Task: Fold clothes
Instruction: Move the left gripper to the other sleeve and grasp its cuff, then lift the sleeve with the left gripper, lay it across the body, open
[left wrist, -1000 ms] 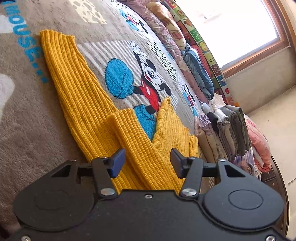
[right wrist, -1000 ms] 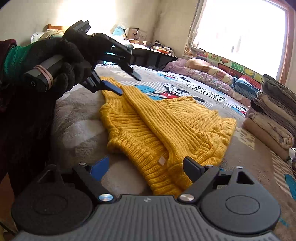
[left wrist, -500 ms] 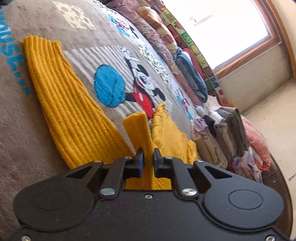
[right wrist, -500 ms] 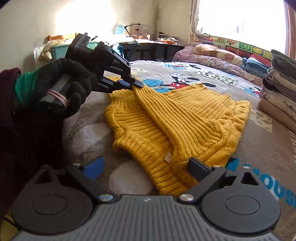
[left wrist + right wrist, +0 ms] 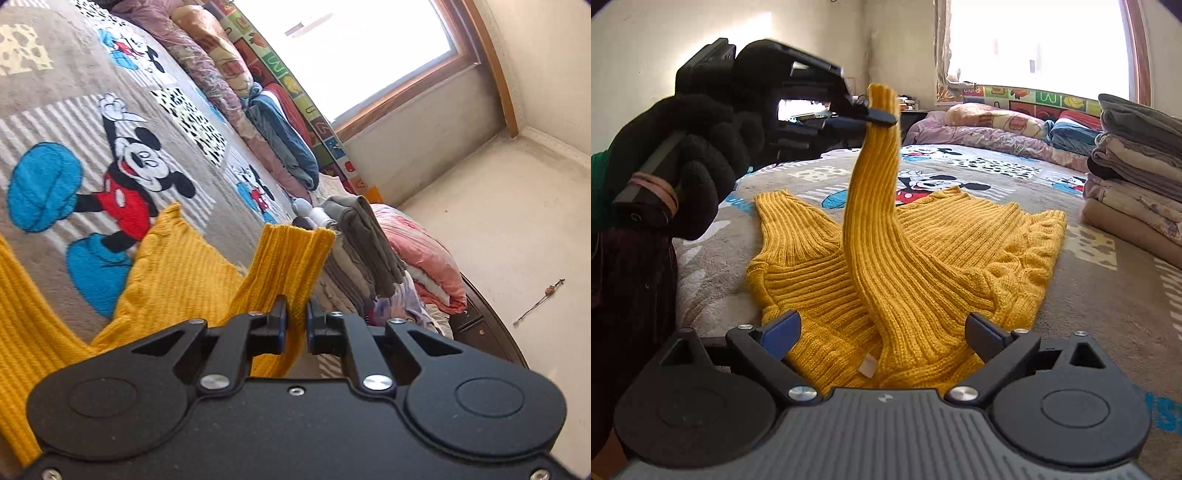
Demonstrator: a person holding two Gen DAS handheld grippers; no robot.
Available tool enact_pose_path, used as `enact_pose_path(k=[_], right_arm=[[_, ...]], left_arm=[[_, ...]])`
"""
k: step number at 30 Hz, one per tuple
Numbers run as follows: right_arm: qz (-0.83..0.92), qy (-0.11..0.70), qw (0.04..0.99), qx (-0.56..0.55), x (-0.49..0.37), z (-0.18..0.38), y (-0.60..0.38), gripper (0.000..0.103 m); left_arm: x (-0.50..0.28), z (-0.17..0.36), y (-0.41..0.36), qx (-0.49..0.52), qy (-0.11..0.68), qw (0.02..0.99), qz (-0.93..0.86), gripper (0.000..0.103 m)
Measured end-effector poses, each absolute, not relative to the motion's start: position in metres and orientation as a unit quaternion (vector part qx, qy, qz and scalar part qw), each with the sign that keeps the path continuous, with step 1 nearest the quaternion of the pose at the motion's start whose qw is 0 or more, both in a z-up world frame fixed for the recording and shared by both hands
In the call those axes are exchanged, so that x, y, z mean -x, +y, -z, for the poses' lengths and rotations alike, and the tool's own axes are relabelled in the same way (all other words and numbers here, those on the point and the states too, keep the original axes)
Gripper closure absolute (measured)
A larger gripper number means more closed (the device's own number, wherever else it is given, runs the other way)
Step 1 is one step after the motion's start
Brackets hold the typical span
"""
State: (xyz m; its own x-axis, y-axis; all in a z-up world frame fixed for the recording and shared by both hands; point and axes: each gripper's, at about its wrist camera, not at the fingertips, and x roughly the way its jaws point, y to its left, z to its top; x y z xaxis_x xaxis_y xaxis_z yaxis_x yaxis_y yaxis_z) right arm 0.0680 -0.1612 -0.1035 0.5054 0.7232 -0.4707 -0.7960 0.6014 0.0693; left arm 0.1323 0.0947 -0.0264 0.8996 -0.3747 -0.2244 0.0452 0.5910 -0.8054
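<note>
A yellow ribbed knit sweater [image 5: 960, 243] lies on the Mickey Mouse blanket [image 5: 1108, 295] on the bed. My left gripper [image 5: 295, 325] is shut on the cuff end of one sleeve [image 5: 291, 258] and holds it lifted upright above the sweater; in the right wrist view the same gripper [image 5: 879, 117] pinches the raised sleeve [image 5: 871, 192]. My right gripper [image 5: 882, 332] is open and empty, low over the sweater's near edge by the collar tag [image 5: 868, 365]. The sweater body [image 5: 173, 273] also shows in the left wrist view.
A stack of folded clothes [image 5: 1137, 166] stands at the right of the bed, also seen in the left wrist view [image 5: 362, 251]. Pillows and rolled bedding [image 5: 997, 125] line the far side under the window. A desk with clutter stands behind the gloved hand [image 5: 690, 155].
My left gripper closed on the sleeve and has lifted it from lying flat across the sweater to standing upright. My right gripper stayed open and moved closer to the sweater's near edge.
</note>
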Motion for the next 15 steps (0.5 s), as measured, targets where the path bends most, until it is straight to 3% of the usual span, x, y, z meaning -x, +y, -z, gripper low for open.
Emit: enact_pose_path(k=[6,15], right_arm=[[-0.46,0.255,0.848,0.075,-0.065,0.108,-0.16,0.006],[-0.475,0.26,0.839,0.057,-0.058,0.107,-0.172,0.006]], left_arm=[[-0.181,0.012,0.065,0.429,0.199,0.871,0.135,0.096],[-0.238,0.043,0.027,0.432,0.251,0.861,0.096,0.097]])
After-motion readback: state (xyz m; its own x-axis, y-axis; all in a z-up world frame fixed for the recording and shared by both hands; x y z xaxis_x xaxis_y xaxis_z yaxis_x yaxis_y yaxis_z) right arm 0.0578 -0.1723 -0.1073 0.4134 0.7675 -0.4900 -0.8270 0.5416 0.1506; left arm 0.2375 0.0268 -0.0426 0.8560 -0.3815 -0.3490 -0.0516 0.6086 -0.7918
